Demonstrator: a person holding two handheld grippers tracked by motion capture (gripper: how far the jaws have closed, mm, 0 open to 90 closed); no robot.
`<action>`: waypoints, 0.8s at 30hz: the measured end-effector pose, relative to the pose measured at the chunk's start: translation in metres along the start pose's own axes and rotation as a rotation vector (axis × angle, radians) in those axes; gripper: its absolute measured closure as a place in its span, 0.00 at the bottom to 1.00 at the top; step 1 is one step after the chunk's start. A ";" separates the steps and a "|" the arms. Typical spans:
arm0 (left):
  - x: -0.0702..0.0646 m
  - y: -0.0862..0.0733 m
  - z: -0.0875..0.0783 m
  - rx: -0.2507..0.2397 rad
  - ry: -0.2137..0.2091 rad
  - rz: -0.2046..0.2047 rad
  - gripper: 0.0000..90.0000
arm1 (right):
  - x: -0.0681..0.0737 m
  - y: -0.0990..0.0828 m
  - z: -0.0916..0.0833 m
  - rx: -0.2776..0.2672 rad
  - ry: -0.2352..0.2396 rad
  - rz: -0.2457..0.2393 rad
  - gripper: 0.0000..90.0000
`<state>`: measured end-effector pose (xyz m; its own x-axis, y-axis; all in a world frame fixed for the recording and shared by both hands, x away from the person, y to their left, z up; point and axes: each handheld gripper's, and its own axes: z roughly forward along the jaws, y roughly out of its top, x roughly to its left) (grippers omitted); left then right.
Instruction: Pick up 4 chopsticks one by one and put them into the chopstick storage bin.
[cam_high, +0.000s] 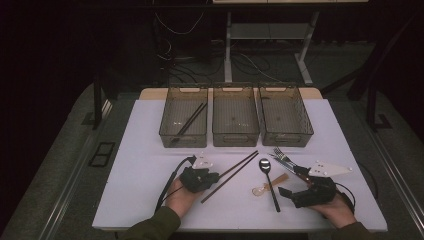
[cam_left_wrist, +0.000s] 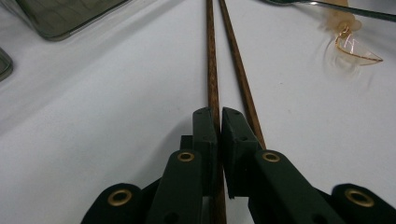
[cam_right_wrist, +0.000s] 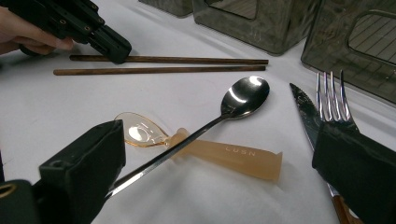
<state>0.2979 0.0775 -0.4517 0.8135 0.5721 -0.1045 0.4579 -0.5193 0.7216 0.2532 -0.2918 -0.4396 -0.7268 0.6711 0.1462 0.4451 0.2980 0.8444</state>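
A: Two chopsticks (cam_high: 231, 176) lie side by side on the white tabletop (cam_high: 140, 190), in front of the three bins. We have the left claw (cam_left_wrist: 217, 122) closed on the left chopstick (cam_left_wrist: 212, 70) near its end; the pads pinch it, and the other stick (cam_left_wrist: 238, 70) passes just beside the right pad, not gripped.

B: And our right claw (cam_right_wrist: 219, 158)?

A: It is wide open and holds nothing. It rests near the metal spoon (cam_right_wrist: 224, 116), which lies across the clear plastic spoon (cam_right_wrist: 140, 130), with the fork (cam_right_wrist: 332, 100) and knife (cam_right_wrist: 303, 112) just beside.

B: What can go wrong?

A: We think the grip is far from the middle, so the long stick may tip down or swing when we lift. It could also drag its neighbour, since they almost touch. The left bin (cam_high: 184, 120) already has chopsticks leaning inside, so a tilted stick may catch the rim.
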 end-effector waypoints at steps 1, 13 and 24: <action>0.000 0.000 0.000 0.000 0.003 0.004 0.94 | 0.000 0.000 0.000 0.001 0.001 0.000 0.03; 0.005 0.003 -0.009 0.014 -0.017 0.047 0.94 | 0.000 0.000 0.000 -0.001 0.002 0.000 0.03; 0.011 0.004 -0.026 -0.002 -0.089 0.043 0.94 | 0.000 0.000 -0.001 -0.001 0.004 0.002 0.03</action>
<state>0.2997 0.0985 -0.4318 0.8610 0.4908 -0.1337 0.4214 -0.5409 0.7279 0.2528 -0.2924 -0.4391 -0.7283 0.6687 0.1498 0.4457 0.2961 0.8448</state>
